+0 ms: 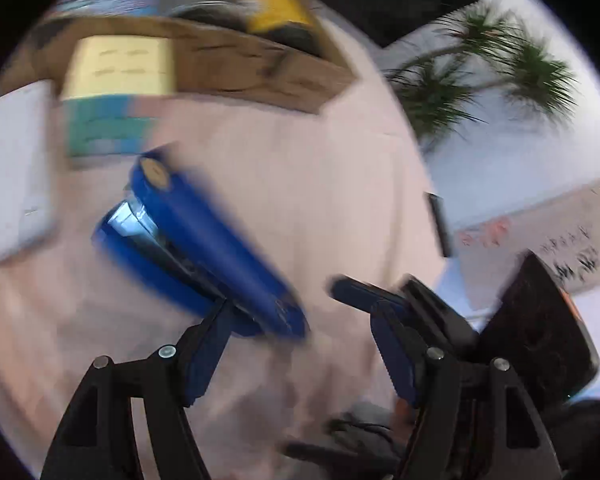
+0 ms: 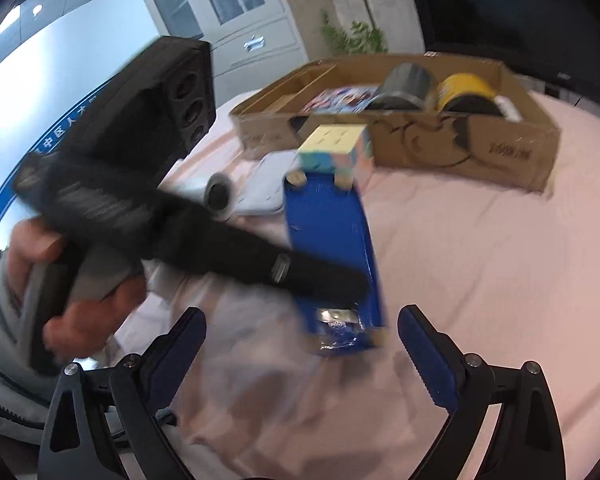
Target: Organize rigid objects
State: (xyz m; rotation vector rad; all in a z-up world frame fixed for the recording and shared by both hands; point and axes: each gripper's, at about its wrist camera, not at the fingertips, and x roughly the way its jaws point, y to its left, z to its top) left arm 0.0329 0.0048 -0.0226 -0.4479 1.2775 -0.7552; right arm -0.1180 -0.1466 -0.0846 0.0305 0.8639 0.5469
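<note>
The left gripper (image 1: 300, 332) is hanging low over the pink cloth (image 1: 320, 184) that is covering the desk. Its fingers (image 1: 204, 356) are standing wide apart and are not holding anything. The blue stapler (image 1: 204, 248) is lying on the cloth, and its rear end is sitting just beside the left finger; the blur is making it impossible to tell if they are touching.

In the right wrist view, the right gripper (image 2: 300, 356) is also spread wide, with nothing between its fingers (image 2: 432, 360). The stapler (image 2: 332, 240) is lying lengthwise just ahead of it, and the black body of the left gripper (image 2: 204, 240), held by the person's hand (image 2: 80, 280), is crossing over its near end.

Beyond the stapler's far end a pastel cube (image 2: 336, 148) is standing against the front wall of a cardboard box (image 2: 500, 152) near the far edge of the desk. Inside the box a grey roll (image 2: 404, 86) and a yellow roll (image 2: 468, 92) are lying side by side.
</note>
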